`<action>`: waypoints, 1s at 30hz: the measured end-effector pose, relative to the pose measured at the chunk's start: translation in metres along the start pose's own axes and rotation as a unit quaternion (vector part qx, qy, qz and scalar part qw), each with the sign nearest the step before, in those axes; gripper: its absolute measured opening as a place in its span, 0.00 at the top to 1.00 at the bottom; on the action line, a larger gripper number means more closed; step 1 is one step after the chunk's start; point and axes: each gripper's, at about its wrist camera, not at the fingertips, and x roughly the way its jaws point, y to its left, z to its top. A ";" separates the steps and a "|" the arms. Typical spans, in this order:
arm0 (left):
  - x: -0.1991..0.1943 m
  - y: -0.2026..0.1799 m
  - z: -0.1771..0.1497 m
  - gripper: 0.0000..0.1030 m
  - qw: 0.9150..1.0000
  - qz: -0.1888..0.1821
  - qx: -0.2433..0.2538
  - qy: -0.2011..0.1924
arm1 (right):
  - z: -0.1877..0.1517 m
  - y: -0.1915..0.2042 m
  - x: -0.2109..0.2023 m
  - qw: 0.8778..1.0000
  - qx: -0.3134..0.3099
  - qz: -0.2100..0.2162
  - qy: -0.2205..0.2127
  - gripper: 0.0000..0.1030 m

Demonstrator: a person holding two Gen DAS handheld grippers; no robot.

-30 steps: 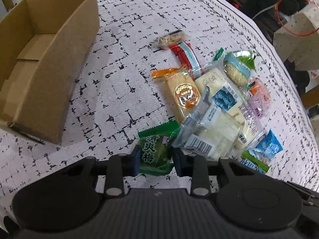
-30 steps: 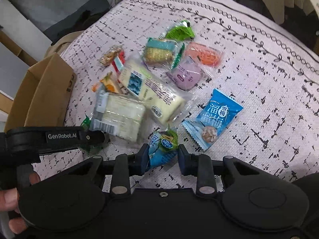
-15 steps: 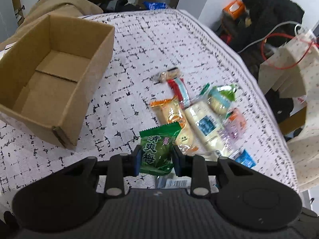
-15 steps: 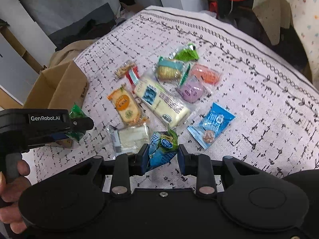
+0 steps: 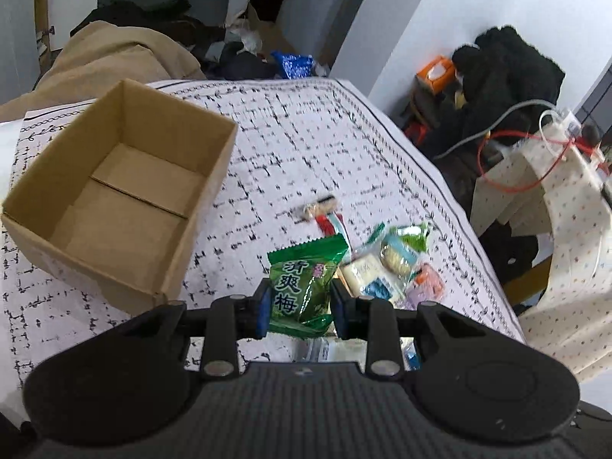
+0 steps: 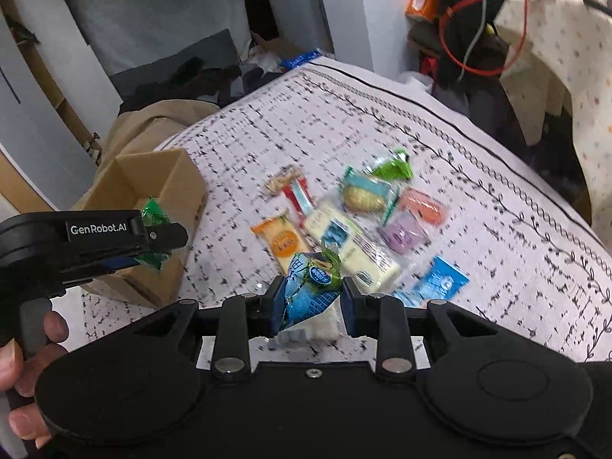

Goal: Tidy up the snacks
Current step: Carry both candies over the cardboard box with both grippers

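My left gripper (image 5: 300, 296) is shut on a green snack packet (image 5: 304, 279), held up above the table. An open, empty cardboard box (image 5: 114, 195) stands to its left. My right gripper (image 6: 311, 300) is shut on a blue and green snack packet (image 6: 311, 285). In the right wrist view the left gripper (image 6: 153, 237) hangs by the cardboard box (image 6: 168, 176) with its green packet (image 6: 153, 210); a hand grips its handle. Several snack packets (image 6: 344, 229) lie in a loose heap on the patterned tablecloth (image 6: 497, 237). The same heap (image 5: 386, 267) shows just beyond the left gripper.
A beige garment (image 5: 111, 57) lies at the table's far left edge. Off the right edge stand a chair draped in dotted cloth (image 5: 566, 199) with red cable, black clothing (image 5: 505, 69) and an orange tissue box (image 5: 436, 72). Bare tablecloth (image 5: 306, 145) stretches beyond the box.
Both grippers have risen off the table with their packets, so the heap and box look smaller and farther. The left gripper with its green packet has come over beside the box.
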 end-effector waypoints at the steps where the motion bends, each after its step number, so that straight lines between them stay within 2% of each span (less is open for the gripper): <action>1: -0.003 0.003 0.002 0.70 1.000 -0.001 -0.004 -0.004 | 0.001 0.005 -0.002 1.000 -0.004 -0.001 -0.003 0.71; 12: -0.031 0.044 0.024 0.70 0.997 -0.001 -0.048 -0.059 | 0.012 0.060 -0.010 0.999 -0.048 0.000 -0.024 0.71; 22: -0.039 0.080 0.036 0.70 0.993 0.001 -0.090 -0.077 | 0.016 0.109 0.006 0.997 -0.070 0.008 -0.025 0.71; 30: -0.036 0.108 0.040 0.70 0.990 0.007 -0.121 -0.068 | 0.019 0.130 0.029 0.997 -0.074 0.015 -0.012 0.71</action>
